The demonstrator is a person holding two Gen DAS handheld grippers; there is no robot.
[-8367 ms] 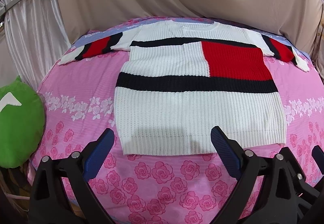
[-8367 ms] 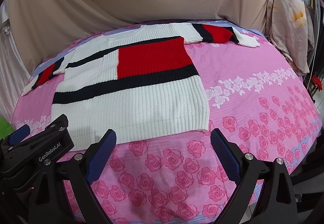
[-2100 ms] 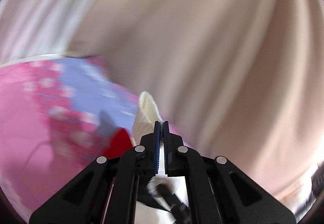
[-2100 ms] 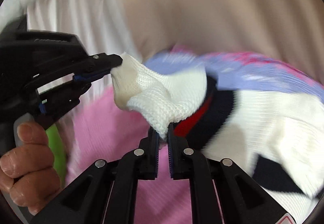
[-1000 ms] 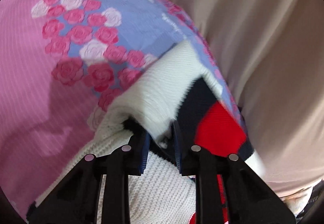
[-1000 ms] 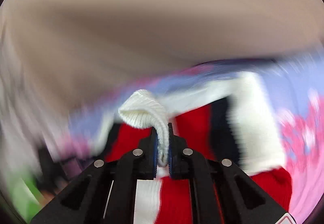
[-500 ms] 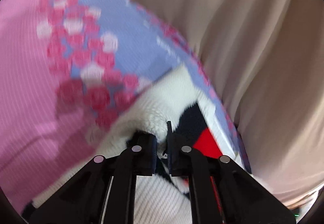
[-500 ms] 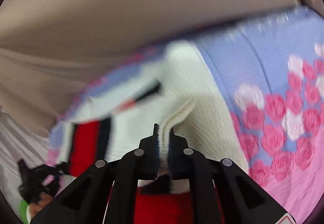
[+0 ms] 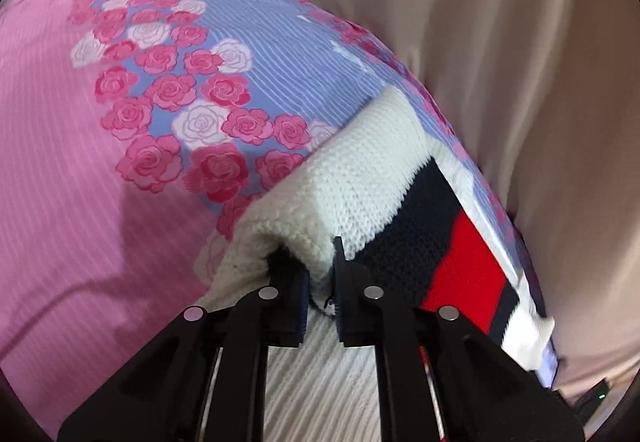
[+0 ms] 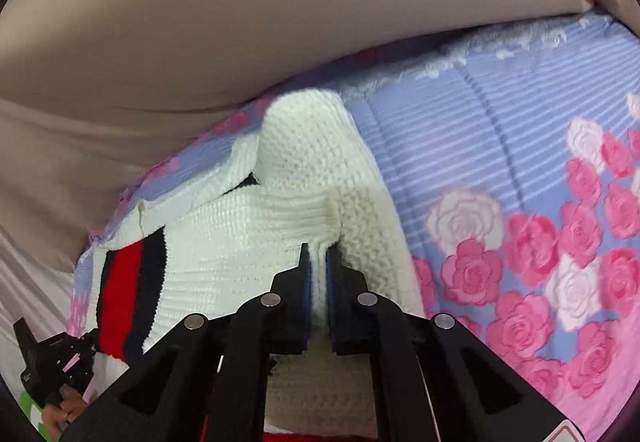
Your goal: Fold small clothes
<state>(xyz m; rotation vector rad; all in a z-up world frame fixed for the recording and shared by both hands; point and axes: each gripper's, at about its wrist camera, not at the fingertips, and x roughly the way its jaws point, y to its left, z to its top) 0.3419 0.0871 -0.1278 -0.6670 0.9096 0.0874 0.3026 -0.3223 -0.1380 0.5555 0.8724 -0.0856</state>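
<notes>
The white knit sweater [image 9: 360, 178] with black and red blocks lies on the pink rose bedsheet [image 9: 60, 146], its sleeves folded in over the body. My left gripper [image 9: 320, 274] is shut on the folded white knit at the sweater's left shoulder. My right gripper [image 10: 318, 274] is shut on a ribbed white fold of the sweater [image 10: 312, 178] at the right shoulder. The other sleeve's red and black band [image 10: 124, 282] lies folded at the left. The left gripper's body [image 10: 48, 366] shows small at the far lower left of the right wrist view.
A beige curtain [image 9: 500, 42] hangs close behind the bed's far edge and also fills the top of the right wrist view [image 10: 240, 22]. The bedsheet's blue striped border [image 10: 500, 114] runs along that edge. A bit of green cushion [image 10: 30, 406] shows at the lower left.
Both sleeves were lifted and carried inward over the sweater's body. In the last half second both grippers have held nearly still, low on the shoulders, with the knit still pinched.
</notes>
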